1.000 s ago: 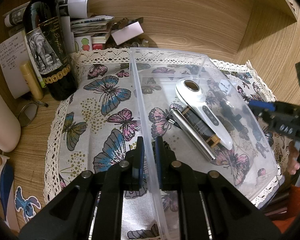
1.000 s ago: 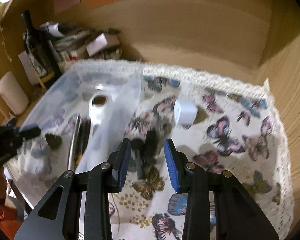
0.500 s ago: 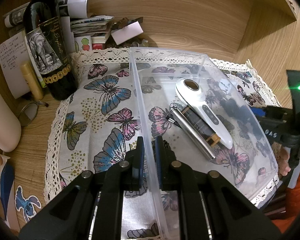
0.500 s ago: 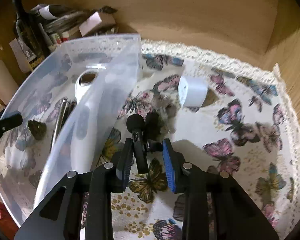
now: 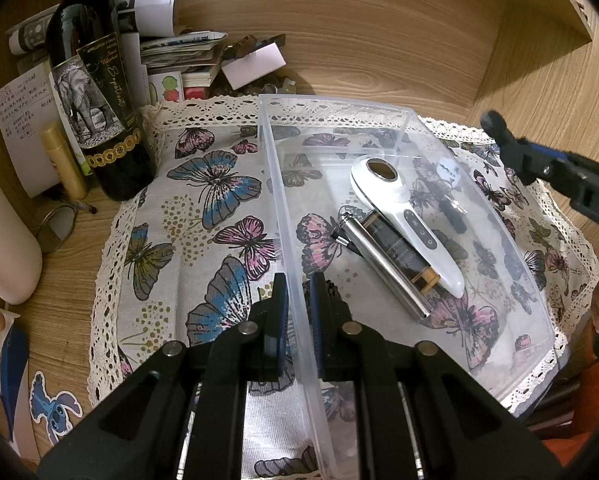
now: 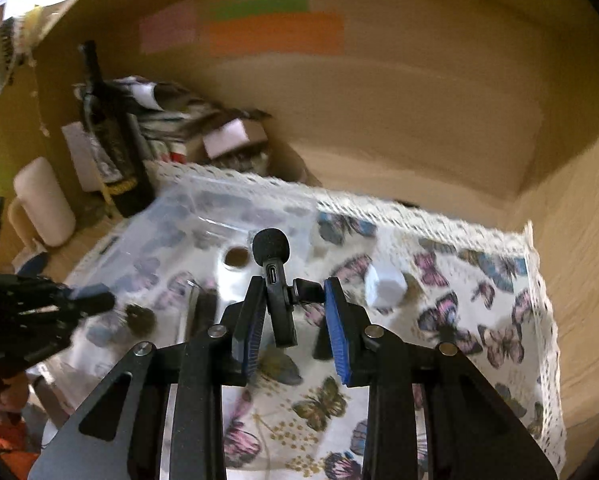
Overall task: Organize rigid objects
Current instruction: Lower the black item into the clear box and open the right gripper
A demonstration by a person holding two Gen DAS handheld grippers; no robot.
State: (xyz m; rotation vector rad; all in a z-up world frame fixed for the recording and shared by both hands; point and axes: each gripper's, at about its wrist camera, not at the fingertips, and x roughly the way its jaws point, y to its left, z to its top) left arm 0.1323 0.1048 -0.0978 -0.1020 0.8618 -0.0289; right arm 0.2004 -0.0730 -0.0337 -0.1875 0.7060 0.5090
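The small black foam-tipped clip microphone (image 6: 277, 280) has been clamped as the right gripper's (image 6: 295, 320) jaws were closing, and lifted off the butterfly-print cloth (image 6: 439, 320).

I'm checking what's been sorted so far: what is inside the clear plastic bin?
Inside the clear bin: a white handheld device, a metal tube and a dark brown stick side by side. The gripper hides the near corner.

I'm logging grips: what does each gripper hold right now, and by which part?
The left gripper clamps the clear bin by its near side wall. The right gripper holds a small black microphone by its body and side clip, foam head forward.
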